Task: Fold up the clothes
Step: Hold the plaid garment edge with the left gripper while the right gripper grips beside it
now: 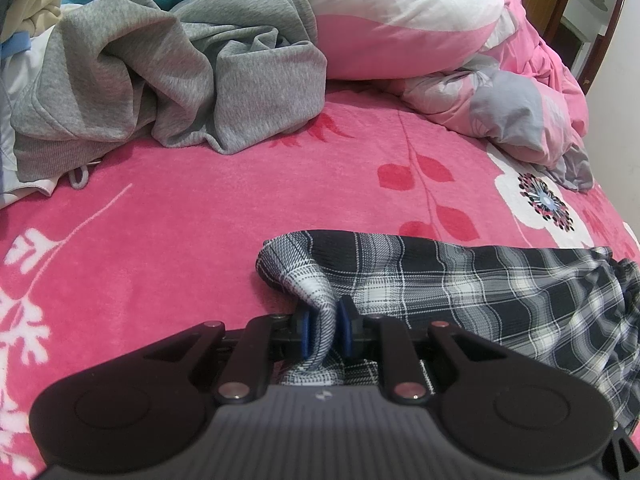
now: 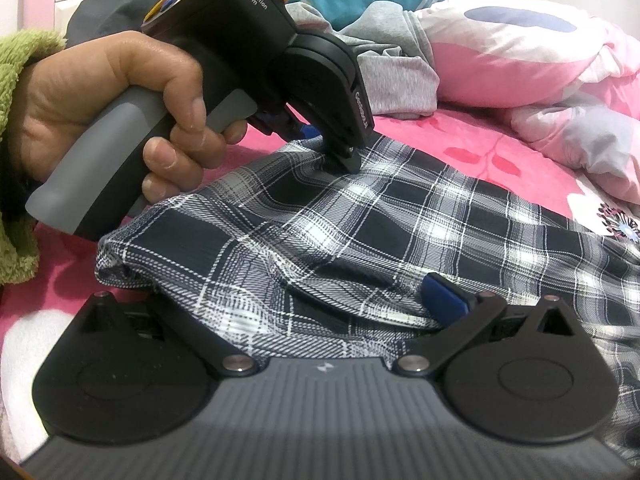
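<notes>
A black-and-white plaid garment [image 1: 500, 300] lies rumpled on the pink bed. In the left wrist view my left gripper [image 1: 325, 330] is shut on a raised fold of its near edge, the cloth squeezed between the blue pads [image 1: 305, 332]. The right wrist view shows the same left gripper [image 2: 344, 156], held by a hand [image 2: 104, 96], pinching the plaid garment [image 2: 360, 224] at its far edge. My right gripper [image 2: 304, 292] stands wide open low over the near edge. Its right pad [image 2: 442, 296] is bare; the left finger is hidden under draped cloth.
A crumpled grey hoodie [image 1: 168, 68] lies at the back left of the pink floral blanket [image 1: 180, 216]. A bunched pink, white and grey duvet [image 1: 420, 28] fills the back right. More clothes [image 1: 36, 4] are piled at the far left. A green fleecy sleeve [image 2: 16, 160] covers the person's wrist.
</notes>
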The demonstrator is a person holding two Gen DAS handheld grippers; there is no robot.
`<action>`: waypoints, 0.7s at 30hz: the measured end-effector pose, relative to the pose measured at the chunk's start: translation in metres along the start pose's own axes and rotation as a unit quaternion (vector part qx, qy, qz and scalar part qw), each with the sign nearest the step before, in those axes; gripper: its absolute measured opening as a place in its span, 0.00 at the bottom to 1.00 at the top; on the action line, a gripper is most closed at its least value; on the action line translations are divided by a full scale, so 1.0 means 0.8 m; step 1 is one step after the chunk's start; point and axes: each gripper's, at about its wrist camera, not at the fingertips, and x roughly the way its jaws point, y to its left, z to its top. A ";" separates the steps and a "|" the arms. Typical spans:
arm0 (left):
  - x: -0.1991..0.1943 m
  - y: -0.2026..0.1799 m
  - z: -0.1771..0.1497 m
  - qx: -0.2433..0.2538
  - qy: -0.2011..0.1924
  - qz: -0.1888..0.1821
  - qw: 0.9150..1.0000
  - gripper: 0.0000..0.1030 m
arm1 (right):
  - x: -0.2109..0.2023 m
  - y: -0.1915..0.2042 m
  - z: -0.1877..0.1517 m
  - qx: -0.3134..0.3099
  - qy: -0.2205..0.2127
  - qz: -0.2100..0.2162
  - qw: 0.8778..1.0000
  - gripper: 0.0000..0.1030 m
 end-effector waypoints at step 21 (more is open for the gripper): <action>0.000 -0.002 -0.002 -0.001 -0.001 0.001 1.000 0.17 | -0.002 0.000 -0.001 0.001 0.001 0.000 1.000 0.99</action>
